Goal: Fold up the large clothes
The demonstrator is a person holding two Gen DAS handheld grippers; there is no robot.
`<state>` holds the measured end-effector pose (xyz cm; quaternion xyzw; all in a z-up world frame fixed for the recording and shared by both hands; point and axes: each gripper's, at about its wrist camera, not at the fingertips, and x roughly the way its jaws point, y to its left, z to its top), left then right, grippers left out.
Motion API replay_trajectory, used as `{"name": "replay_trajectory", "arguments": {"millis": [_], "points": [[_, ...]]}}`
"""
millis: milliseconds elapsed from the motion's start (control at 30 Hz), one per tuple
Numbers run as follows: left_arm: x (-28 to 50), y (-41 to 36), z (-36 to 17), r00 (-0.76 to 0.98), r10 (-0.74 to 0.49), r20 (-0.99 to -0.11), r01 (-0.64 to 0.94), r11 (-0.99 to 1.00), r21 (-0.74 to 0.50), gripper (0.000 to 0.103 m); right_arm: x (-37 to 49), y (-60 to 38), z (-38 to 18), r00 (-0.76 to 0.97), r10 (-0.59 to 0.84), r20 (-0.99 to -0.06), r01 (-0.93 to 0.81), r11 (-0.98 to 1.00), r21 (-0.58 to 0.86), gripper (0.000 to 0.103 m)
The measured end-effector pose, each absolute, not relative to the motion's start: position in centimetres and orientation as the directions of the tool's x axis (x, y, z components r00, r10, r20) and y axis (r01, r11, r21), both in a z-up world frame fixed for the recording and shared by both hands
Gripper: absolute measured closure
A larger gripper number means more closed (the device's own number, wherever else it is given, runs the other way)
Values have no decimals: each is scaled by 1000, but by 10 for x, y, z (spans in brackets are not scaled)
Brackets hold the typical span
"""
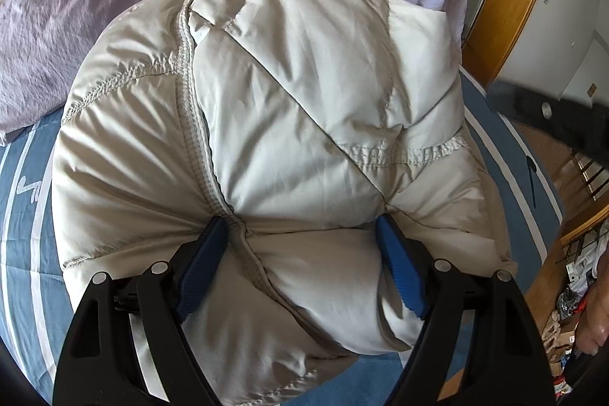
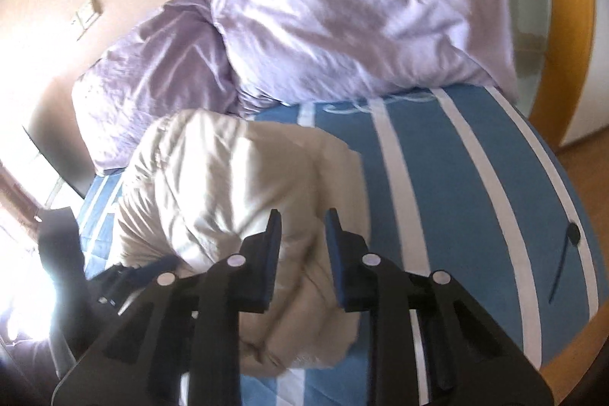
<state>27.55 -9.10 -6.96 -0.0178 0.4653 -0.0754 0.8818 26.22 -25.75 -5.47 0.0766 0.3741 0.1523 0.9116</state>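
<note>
In the middle of the left wrist view, a puffy cream jacket [image 1: 289, 139] sits in a fat folded bundle on a blue bed cover with white stripes [image 1: 26, 215]. The left gripper [image 1: 300, 234] has its jaws wide, with a thick lump of the jacket bulging between the blue pads [image 1: 399, 273], and the pads press into it on both sides. In the right wrist view, the right gripper [image 2: 302, 227] is above the bundle with its jaws narrow and nothing between them; the jacket [image 2: 228, 177] lies below, in the lower left of that frame. Purple pillows [image 2: 342, 14] fill the top. To do this step well, I think the left gripper should keep the puffy bundle squeezed down so it does not spring open, while the right gripper goes for the loose edge at the bottom and tucks it flat. Some white marks show on the bed cover at the left edge, but I cannot read them. No brand shows on the jacket.
</note>
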Motion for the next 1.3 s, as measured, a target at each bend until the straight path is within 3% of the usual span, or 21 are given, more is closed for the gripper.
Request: {"name": "replay_trajectory", "arguments": {"millis": [433,833,1300], "points": [[272,-89,-69,565,-155,-810,114,987,-109,23,299,-226,-49,650,383,-656,-299,923,242,88],[268,-83,-66,568,-187,-801,138,982,-132,23,328,-219,-87,634,286,-718,-240,956,169,93],[256,-79,-63,568,-220,-793,184,973,-138,23,339,-222,-124,624,300,-721,-222,953,205,95]]}}
